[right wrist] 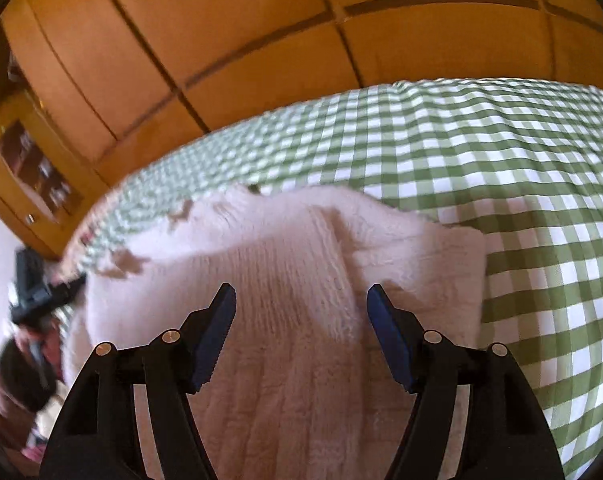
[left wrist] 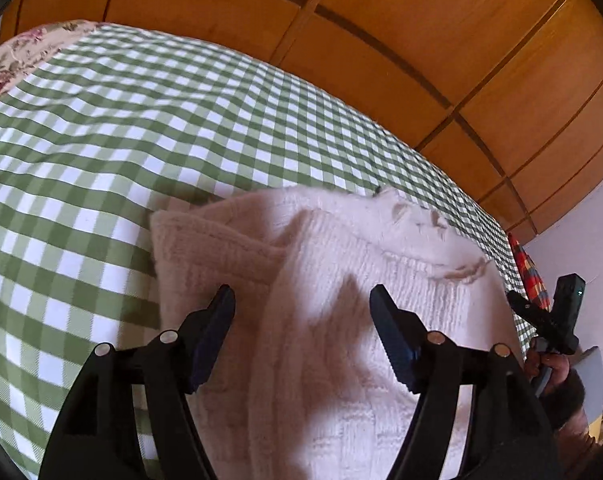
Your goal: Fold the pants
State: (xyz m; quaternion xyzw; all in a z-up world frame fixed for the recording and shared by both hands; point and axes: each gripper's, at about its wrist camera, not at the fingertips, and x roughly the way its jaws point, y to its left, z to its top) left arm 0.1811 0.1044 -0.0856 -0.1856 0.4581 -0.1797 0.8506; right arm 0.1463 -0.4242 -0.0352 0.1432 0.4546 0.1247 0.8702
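Both tongs, left (left wrist: 302,296) and right (right wrist: 301,294), tilt downward over the seemingly folded pants (left wrist: 341,280), jaws apart, holding nothing.

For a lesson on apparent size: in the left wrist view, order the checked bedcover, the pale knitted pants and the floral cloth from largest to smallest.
1. checked bedcover
2. pale knitted pants, though nearness to the camera enlarges them
3. floral cloth, only a corner shows

One pair of fluffy white knitted pants (left wrist: 341,280), folded, on one green-and-white checked bed (left wrist: 141,128); two black tongs (left wrist: 301,312), and perhaps one floral pillow (left wrist: 17,56).
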